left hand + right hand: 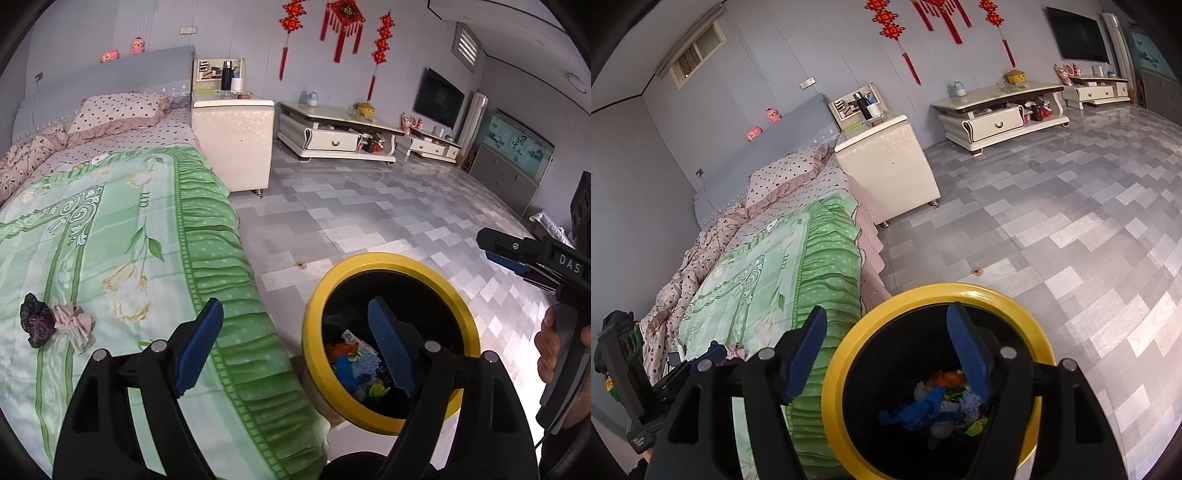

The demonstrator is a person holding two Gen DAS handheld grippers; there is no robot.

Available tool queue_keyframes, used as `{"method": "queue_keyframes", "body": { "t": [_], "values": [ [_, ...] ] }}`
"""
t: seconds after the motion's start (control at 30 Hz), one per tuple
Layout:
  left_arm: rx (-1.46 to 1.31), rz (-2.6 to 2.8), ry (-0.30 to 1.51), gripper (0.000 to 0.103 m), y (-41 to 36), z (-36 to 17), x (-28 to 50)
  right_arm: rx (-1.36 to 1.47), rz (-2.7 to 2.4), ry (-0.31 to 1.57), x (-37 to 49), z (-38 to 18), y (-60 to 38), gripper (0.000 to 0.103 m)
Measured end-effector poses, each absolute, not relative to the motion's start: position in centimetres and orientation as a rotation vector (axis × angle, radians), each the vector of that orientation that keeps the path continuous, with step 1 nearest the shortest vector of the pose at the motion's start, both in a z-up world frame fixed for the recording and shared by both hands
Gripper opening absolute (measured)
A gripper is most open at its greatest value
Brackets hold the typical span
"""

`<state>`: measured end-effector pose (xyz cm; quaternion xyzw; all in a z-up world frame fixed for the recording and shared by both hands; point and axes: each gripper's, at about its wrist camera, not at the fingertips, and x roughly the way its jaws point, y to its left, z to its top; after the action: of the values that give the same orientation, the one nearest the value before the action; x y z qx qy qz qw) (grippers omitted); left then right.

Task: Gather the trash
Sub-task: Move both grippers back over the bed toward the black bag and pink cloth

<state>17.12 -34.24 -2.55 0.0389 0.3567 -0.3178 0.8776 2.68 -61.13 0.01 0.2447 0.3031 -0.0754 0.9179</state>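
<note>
Now both grippers hang over the yellow-rimmed trash bin (pixel 314 295) that stands on the tiled floor (pixel 388 221) just beside the bed (pixel 110 240), and neither holds anything. The left gripper (pixel 295 345) has its blue pads spread wide with nothing between them; the right gripper (pixel 888 349) is likewise parted and empty, its far pad over the bin's mouth. Inside the bin lies a heap of wrappers and scraps (pixel 942 406), blue, orange and green among them.

What remains sits on the green floral bedspread (pixel 166 206): a dark crumpled piece (pixel 35 317) touching a pinkish crumpled piece (pixel 74 325). In the left wrist view they lie to the left of the left gripper and a little ahead of it, well apart from the bin. Together the pair stretches roughly side to side across that view, though each clump is too bunched to show a clear long axis.

The left hand looks nearer, since it is the one on the bed side, while the right gripper (pixel 506 254) is out beyond the bin. The next reach probably calls for swinging the left gripper leftward over the bedspread, away from the bin, and coming down on one clump.
</note>
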Motion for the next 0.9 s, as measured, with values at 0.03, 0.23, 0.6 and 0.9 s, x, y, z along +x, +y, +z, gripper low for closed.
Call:
{"method": "queue_keyframes", "body": {
  "t": [0.03, 0.23, 0.6, 0.9],
  "values": [
    [0.079, -0.648, 0.742, 0.078, -33.5, -2.4, 17.5, 0.495, -0.144, 0.622, 2.9, 0.2, -60.8, 0.065],
    [0.054, -0.57, 0.724, 0.079, -28.8, -1.7, 19.1, 0.453, -0.06, 0.612, 4.7, 1.6, -57.1, 0.066],
    [-0.001, -0.408, 0.715, 0.081, -19.4, -1.4, 22.9, 0.363, 0.078, 0.646, 9.8, 2.4, -48.7, 0.068],
    [-0.061, -0.267, 0.752, 0.081, -11.4, -3.3, 26.6, 0.274, 0.199, 0.707, 14.8, 1.0, -40.8, 0.069]
  ]
}}
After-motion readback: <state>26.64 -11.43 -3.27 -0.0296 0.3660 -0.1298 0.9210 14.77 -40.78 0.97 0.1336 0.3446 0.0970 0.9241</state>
